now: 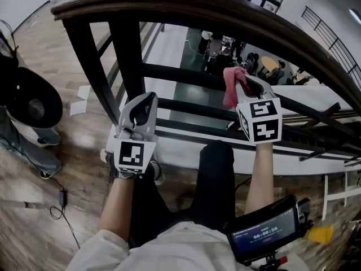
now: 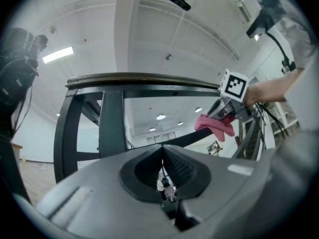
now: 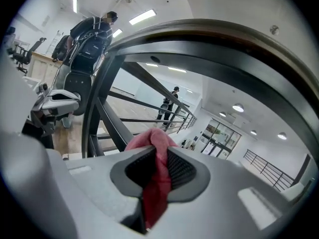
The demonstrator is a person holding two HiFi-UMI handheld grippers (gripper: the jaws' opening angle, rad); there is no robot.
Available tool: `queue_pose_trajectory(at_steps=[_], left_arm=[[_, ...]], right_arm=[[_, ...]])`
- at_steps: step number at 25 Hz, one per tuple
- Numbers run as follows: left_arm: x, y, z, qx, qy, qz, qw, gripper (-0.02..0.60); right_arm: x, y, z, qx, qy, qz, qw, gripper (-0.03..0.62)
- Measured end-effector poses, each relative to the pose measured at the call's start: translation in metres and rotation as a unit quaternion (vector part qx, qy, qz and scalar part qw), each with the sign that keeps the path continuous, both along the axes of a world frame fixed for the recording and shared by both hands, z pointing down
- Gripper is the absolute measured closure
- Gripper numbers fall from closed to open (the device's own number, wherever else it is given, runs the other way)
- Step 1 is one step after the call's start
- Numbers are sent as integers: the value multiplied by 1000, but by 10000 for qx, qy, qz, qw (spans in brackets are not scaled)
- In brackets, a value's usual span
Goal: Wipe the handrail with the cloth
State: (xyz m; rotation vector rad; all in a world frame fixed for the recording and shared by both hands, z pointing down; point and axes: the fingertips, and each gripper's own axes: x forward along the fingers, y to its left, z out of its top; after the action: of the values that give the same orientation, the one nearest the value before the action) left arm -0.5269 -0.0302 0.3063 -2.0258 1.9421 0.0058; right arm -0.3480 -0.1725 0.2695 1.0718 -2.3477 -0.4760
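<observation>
Two grippers: one in each of the person's hands, raised side by side before a dark railing
Left gripper (image 1: 144, 101): jaws pressed fully together, nothing between them
Right gripper (image 1: 243, 79): jaws clamped on the cloth, tips pointing up and away from the person
Cloth (image 1: 230, 92): pink-red, pinched between the right gripper's ribbed pads; a bunch sticks out past the jaw tips and the rest trails back down between the jaws
Handrail (image 1: 186, 4): dark, curved, glossy; above and beyond both grippers' tips, with the cloth below it and apart from it in the left gripper view
Post (image 1: 127, 55): dark upright under the handrail, just beyond the left gripper's tips
Lower rails (image 1: 186, 75): dark bars crossing behind the right gripper's jaws
</observation>
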Motion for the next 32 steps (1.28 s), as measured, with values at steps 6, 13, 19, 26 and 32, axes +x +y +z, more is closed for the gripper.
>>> queue_pose_trajectory(at_steps=[6,13,19,26,32], left_arm=[[-22,11,5,-34,-44,-130,9999,574],[-34,27,-2,114,201,-259,9994,575],[-56,42,1,146,284,-440,9985,575],[-69,58,-1,127,323,-595,9976,575],[-69,67,-9,240,552,-653,9960,575]], right_arm=[[-48,8,2,-5,109,-335,9994,533],[-98,20,4,-59,336,-729,9968,533],[-132,28,5,-60,420,-942,9947,533],[-160,36,2,-89,423,-1218,9916,533],[-184,45,-1,-219,487,-1531,9868,533]])
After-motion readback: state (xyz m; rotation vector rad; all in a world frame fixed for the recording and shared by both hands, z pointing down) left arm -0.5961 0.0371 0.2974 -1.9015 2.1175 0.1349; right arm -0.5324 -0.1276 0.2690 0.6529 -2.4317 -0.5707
